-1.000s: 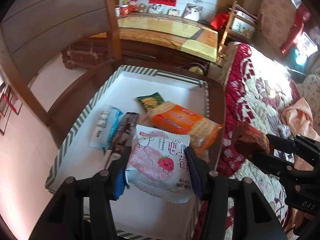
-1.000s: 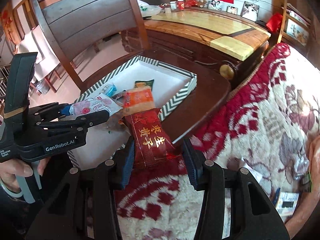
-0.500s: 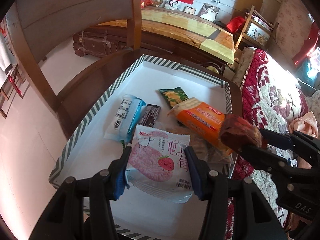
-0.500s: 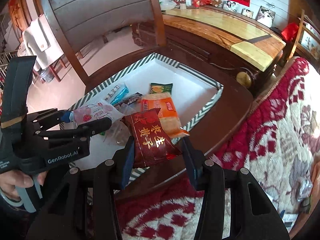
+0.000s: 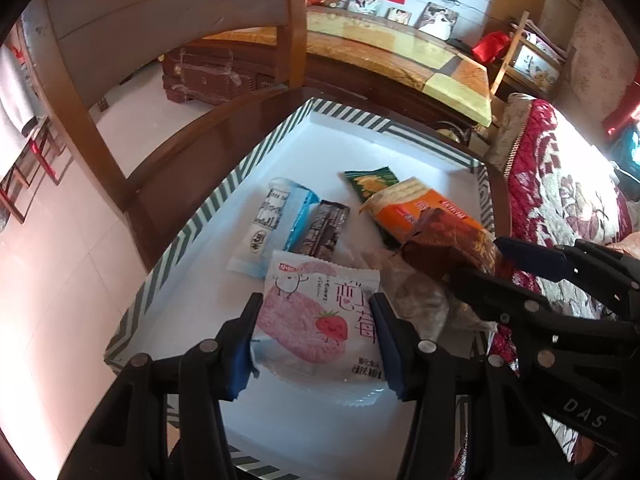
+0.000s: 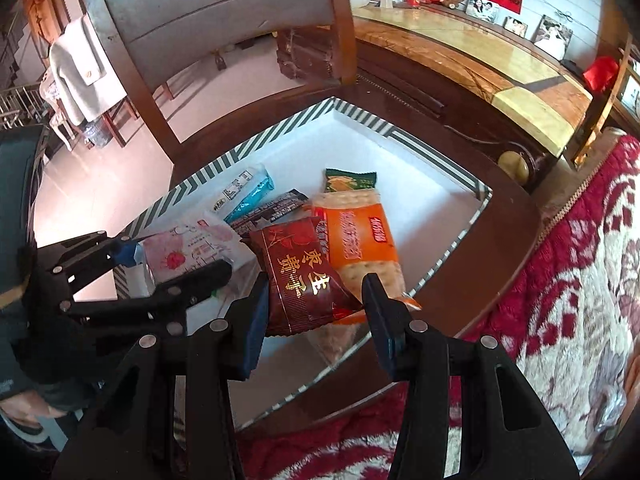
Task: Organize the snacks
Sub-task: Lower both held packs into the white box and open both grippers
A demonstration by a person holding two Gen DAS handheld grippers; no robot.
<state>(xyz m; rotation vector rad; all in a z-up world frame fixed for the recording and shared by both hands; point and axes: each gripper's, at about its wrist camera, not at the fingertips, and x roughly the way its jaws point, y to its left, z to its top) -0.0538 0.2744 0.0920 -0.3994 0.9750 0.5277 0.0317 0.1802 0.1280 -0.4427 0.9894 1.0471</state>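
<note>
Both tools are clamped: the left tool on the pink strawberry packet, the right tool on the red packet, both over the striped tray. Released here, the red one would probably land on the orange cracker pack and slide.

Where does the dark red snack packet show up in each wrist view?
Left wrist: dark red packet at right of centre, clamped in the right gripper reaching in from the right.
Right wrist: bottom centre, between this gripper's own jaws.
Shared landmark: the orange cracker pack, just beyond it in both.
</note>
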